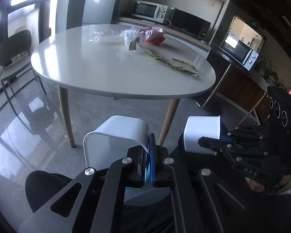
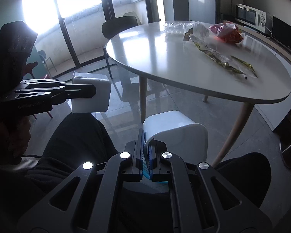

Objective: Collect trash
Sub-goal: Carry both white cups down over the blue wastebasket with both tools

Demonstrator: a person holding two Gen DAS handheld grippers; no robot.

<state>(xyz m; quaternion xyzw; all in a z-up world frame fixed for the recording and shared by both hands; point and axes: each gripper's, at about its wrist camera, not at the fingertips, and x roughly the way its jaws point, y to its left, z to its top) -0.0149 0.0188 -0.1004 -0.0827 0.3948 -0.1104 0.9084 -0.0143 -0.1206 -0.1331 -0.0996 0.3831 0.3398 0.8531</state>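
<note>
Now, through the left wrist view, your left hand-held gripper (image 1: 148, 162) is clamped on the rim of a white plastic bin (image 1: 116, 136); ahead, crumpled wrappers (image 1: 172, 63) lie on the worktop (image 1: 99, 68), light and crinkly, best pinched at a raised fold. Through the right wrist view, your right hand-held gripper (image 2: 146, 162) pinches the opposite rim, and only here a bright window (image 2: 67, 9) appears.

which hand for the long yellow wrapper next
Right, probably: the yellow wrapper lies toward the table's right edge, on the right gripper's side. Its fingers, like the left gripper's, are shut on a white tub.
</note>
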